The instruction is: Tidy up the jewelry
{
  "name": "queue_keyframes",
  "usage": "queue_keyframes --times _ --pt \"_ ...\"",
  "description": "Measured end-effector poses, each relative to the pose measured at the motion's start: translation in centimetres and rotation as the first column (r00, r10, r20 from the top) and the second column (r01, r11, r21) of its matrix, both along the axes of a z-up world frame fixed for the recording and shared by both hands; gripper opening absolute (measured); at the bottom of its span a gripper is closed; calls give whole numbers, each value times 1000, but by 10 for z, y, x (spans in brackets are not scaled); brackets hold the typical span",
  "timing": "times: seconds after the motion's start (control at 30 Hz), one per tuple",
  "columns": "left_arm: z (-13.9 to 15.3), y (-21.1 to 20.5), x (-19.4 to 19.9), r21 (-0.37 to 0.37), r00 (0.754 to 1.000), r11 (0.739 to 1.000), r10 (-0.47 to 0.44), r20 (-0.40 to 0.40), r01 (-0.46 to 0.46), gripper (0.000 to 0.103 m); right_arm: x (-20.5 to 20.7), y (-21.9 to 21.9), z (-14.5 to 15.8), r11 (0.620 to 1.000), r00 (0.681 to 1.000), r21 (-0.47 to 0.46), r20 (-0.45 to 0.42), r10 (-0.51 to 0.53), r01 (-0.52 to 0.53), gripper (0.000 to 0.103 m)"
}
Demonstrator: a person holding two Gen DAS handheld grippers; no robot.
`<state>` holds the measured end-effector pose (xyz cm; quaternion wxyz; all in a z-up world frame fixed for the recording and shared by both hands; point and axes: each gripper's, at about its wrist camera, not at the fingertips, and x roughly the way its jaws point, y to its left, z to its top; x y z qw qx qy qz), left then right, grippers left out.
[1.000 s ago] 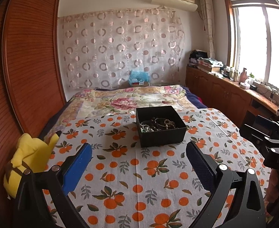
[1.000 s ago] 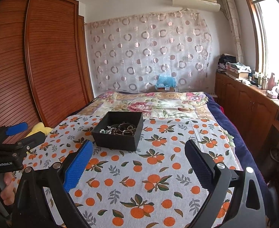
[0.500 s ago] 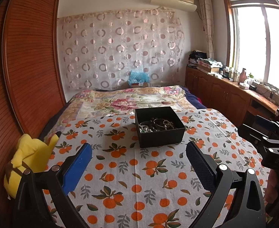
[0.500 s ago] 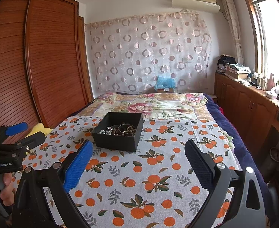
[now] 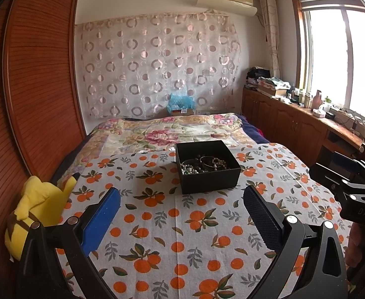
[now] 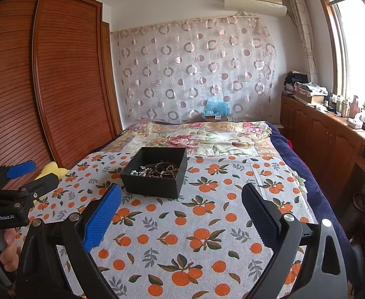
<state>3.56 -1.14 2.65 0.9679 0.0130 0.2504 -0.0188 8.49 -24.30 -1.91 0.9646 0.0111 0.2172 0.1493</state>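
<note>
A black open box (image 5: 208,177) stands on the orange-print cloth (image 5: 172,224) on the bed; it also shows in the right wrist view (image 6: 155,182). Inside lies a tangle of bead bracelets and necklaces (image 5: 203,165), also seen from the right (image 6: 156,170). My left gripper (image 5: 181,199) is open and empty, held short of the box. My right gripper (image 6: 181,196) is open and empty, a little right of the box. Each gripper shows at the edge of the other's view.
A yellow plush toy (image 5: 38,211) lies at the bed's left edge against the wooden wardrobe (image 5: 33,87). A floral quilt (image 5: 172,132) covers the far bed. Wooden cabinets (image 5: 294,129) with clutter run along the right under the window.
Both grippers stay open. The views shift only slightly; the box sits in the same place.
</note>
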Motion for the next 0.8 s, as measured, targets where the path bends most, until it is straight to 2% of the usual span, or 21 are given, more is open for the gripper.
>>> queue_keyframes --times 0.8 --pt "0 -1 -1 2 1000 1000 -1 2 1 96 -2 0 0 1000 1000 2 3 -1 1 98"
